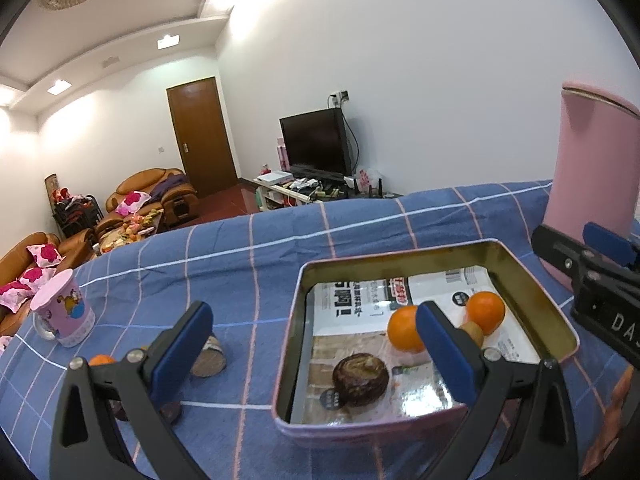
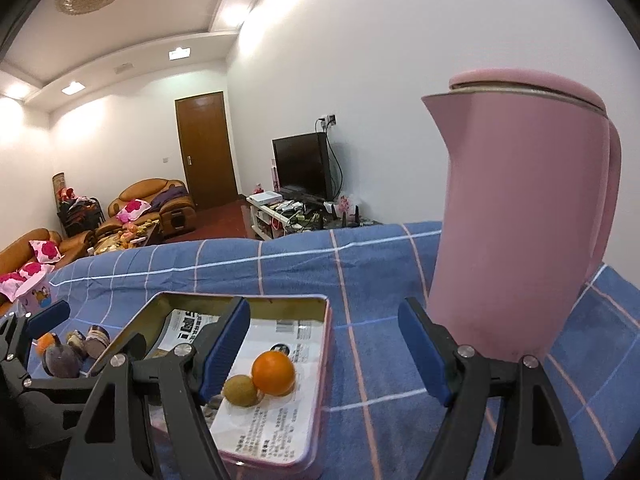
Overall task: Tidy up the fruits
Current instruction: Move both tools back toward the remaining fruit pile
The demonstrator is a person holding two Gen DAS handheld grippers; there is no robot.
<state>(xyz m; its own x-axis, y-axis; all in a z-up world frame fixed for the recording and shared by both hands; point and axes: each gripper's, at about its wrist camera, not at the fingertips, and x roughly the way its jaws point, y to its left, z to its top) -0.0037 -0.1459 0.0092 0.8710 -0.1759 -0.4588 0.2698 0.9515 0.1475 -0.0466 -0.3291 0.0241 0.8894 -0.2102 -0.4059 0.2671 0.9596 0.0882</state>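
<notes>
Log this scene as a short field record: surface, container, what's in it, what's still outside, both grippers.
surface: blue checked cloth
container: open rectangular metal tin, paper-lined
in tin: two round oranges, one dark brown round fruit, one small green-brown fruit
outside tin: dark fruits and a small orange on the cloth, left of the tin
nearby: tall pink kettle, pink paper cup
left gripper: open, holding nothing
right gripper: open, holding nothing
</notes>
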